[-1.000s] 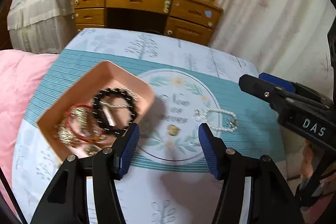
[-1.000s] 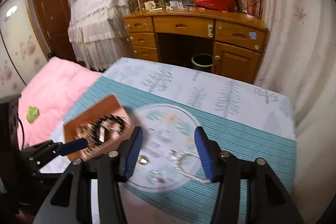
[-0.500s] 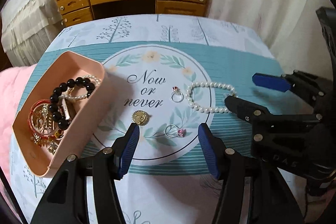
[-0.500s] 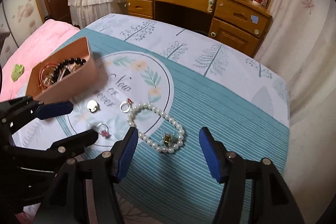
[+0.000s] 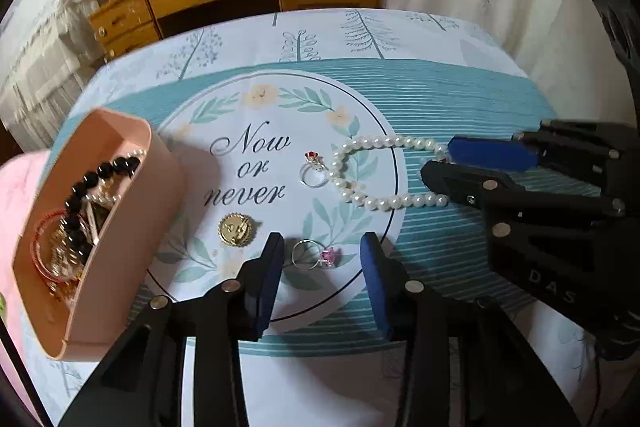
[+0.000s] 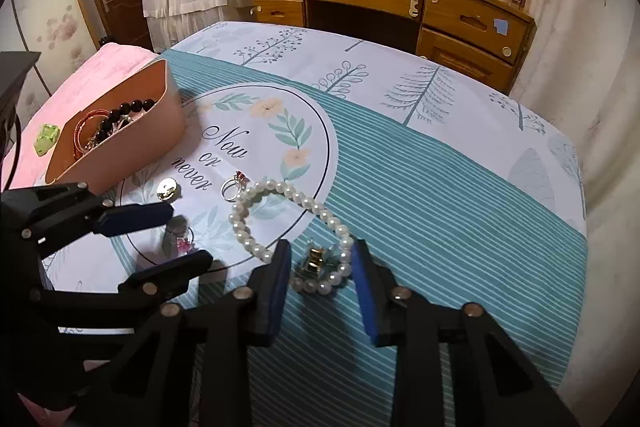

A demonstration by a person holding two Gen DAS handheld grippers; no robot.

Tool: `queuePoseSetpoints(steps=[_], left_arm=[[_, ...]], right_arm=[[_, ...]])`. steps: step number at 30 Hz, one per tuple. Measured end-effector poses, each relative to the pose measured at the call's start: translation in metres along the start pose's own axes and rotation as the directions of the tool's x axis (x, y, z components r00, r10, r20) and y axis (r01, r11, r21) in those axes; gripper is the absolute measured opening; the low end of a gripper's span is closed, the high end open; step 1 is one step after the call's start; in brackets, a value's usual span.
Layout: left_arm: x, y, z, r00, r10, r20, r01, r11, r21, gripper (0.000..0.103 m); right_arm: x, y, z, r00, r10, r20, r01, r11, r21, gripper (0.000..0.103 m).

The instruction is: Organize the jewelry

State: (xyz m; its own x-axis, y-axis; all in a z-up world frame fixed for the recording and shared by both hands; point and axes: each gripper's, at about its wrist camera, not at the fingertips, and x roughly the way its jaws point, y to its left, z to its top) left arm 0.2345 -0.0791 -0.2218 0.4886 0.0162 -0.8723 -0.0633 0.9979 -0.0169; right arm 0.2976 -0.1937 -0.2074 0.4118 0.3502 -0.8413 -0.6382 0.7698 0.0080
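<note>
Left gripper (image 5: 320,251) spread around pink-stone ring (image 5: 314,255) at lower centre, right gripper (image 6: 318,259) spread around pearl bracelet (image 6: 280,223) clasp, pink tray (image 5: 132,227) at left.

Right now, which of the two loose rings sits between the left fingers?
The pink-stone ring, lying between the open left gripper fingers. The red-stone ring lies farther off, touching the pearl bracelet.

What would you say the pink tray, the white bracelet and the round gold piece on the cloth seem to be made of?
Pink tray: probably matte plastic, with smooth, evenly coloured walls.
White bracelet: glossy round beads, pearl or imitation, with a small metal clasp.
Round gold piece: seemingly polished metal, shiny with a scalloped edge.
</note>
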Motion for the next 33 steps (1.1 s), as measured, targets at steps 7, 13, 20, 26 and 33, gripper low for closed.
queuePoseSetpoints(steps=[7, 13, 20, 26, 33], left_arm=[[0.000, 0.007, 0.001, 1.000, -0.012, 0.009, 0.012, 1.000, -0.014, 0.020], [0.000, 0.011, -0.001, 0.999, -0.029, 0.016, 0.029, 0.999, -0.022, 0.019], [-0.006, 0.021, -0.003, 0.998, -0.067, 0.014, 0.068, 0.996, -0.057, 0.019], [-0.019, 0.038, 0.003, 0.993, -0.114, 0.012, 0.115, 0.990, -0.079, 0.019], [-0.051, 0.062, 0.009, 0.979, -0.195, 0.059, 0.197, 0.980, -0.037, 0.020]], right_arm=[[-0.002, 0.002, 0.002, 1.000, 0.010, 0.007, -0.010, 1.000, 0.003, 0.011], [-0.003, 0.007, 0.004, 1.000, -0.001, 0.000, 0.001, 1.000, -0.008, 0.011], [-0.010, 0.011, 0.008, 1.000, -0.016, 0.002, 0.016, 1.000, -0.001, 0.011], [-0.017, 0.016, 0.016, 1.000, -0.020, 0.007, 0.020, 0.998, 0.059, 0.011], [-0.024, 0.031, 0.033, 0.999, -0.034, -0.002, 0.034, 0.985, 0.167, 0.011]])
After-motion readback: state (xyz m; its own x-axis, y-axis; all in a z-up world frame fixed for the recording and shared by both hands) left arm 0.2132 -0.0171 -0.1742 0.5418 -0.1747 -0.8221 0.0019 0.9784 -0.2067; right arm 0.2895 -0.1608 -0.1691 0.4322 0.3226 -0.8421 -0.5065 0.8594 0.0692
